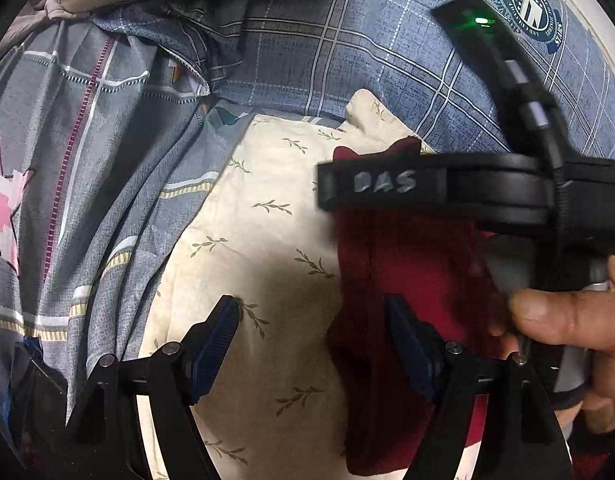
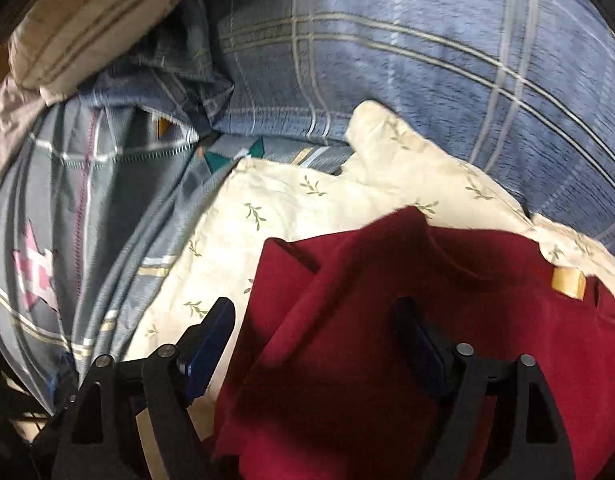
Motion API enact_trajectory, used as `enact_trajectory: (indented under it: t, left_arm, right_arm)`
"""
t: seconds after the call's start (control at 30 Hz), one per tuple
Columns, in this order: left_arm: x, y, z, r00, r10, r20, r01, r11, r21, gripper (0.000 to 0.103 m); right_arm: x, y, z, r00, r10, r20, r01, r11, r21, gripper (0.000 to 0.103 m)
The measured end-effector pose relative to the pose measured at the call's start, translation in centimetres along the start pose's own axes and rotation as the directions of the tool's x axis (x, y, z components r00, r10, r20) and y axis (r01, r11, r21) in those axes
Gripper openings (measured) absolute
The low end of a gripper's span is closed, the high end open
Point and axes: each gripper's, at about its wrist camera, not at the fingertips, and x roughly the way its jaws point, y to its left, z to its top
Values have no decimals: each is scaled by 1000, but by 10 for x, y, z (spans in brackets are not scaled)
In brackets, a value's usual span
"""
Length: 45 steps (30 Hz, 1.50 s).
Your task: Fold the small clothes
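A small dark red garment lies on a cream cloth with green sprigs. In the left wrist view my left gripper is open, its fingers straddling the garment's left edge just above the cloth. The right gripper's black body, marked "DAS", crosses over the garment, held by a hand. In the right wrist view my right gripper is open over the red garment, which is rumpled with a fold raised in the middle; a tan label shows at its collar.
Blue plaid bedding lies behind the cream cloth. A grey patterned quilt with a pink star is bunched on the left. A striped beige pillow sits at the top left.
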Motion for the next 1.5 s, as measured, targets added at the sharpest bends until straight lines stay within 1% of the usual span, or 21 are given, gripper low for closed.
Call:
enact_trajectory:
  t: [0.1,0.17,0.27,0.37,0.43,0.57,0.67,0.7,0.73,0.9,0.97,1.0,1.03,1.07,1.1,1.17,1.33,1.4,1.43,1.47,1.5]
  left_arm:
    - [0,-1,0,999,-20,28,21,999,-24,75]
    - [1,-2,2,998,-52,28,53,998,-31,75]
    - [7,-6,3,996,-84,20,84,996,-35,75]
    - [7,-13,4,991,-127,41,128,992,-22,72]
    - [9,-19,4,980,-196,38,196,980,-22,48]
    - [-2,-25,3,971,-212,106,208,977,46,26]
    - [-14,-25,3,953,-264,150,256,964,72,23]
    - [-16,-25,2,949,-275,153,266,961,80,23]
    - [-17,-24,2,947,-281,154,271,959,87,23]
    - [-27,-29,-5,940,-299,162,279,951,133,23]
    - [-29,-32,-7,938,-309,157,284,945,159,23]
    - [-29,-31,-8,942,-299,155,272,947,170,23]
    - [-29,-30,-9,945,-290,152,264,949,172,24]
    - [-29,-28,-9,950,-276,143,253,954,163,34]
    - [-30,-27,-10,956,-264,132,243,957,157,52]
    - [-33,-24,-15,967,-223,124,203,967,155,73]
    - [-42,-34,-29,967,-222,124,195,960,201,73]
    - [-44,-41,-31,965,-230,129,200,957,210,63]
    - [-44,-44,-31,961,-244,131,213,954,211,50]
    - [-43,-47,-30,956,-267,124,237,948,214,22]
    - [-46,-53,-30,945,-304,123,273,937,217,22]
  right_arm:
    - [6,9,-1,999,-32,8,33,997,-76,81]
    - [0,5,-4,996,-68,55,72,994,-86,54]
    - [-23,-9,-14,993,46,110,-39,997,-65,20]
    - [-51,-23,-23,979,111,168,-107,994,-35,18]
    - [-63,-31,-26,975,136,177,-134,991,-24,17]
    - [-74,-37,-27,972,147,183,-147,989,-13,18]
    - [-90,-43,-29,964,176,198,-185,982,29,45]
    - [-93,-44,-29,963,193,189,-205,977,49,67]
    - [-96,-43,-29,959,220,180,-234,970,63,79]
    - [-83,-20,-21,972,219,86,-222,975,27,80]
    - [-68,-13,-19,986,159,43,-159,987,2,78]
    - [-64,-12,-20,989,144,42,-143,990,-6,63]
    - [-60,-11,-23,994,99,47,-98,995,-24,35]
    - [-58,-11,-25,996,76,52,-74,996,-38,26]
    - [-60,-15,-29,994,89,69,-87,995,-39,25]
    - [-69,-23,-35,987,111,116,-109,994,-24,22]
    - [-89,-48,-43,970,166,180,-174,984,28,20]
    - [-94,-53,-46,965,176,193,-186,982,36,20]
    - [-97,-55,-46,963,180,201,-192,981,38,19]
    - [-102,-59,-48,960,181,213,-194,980,43,19]
    - [-108,-63,-50,958,179,225,-195,980,48,18]
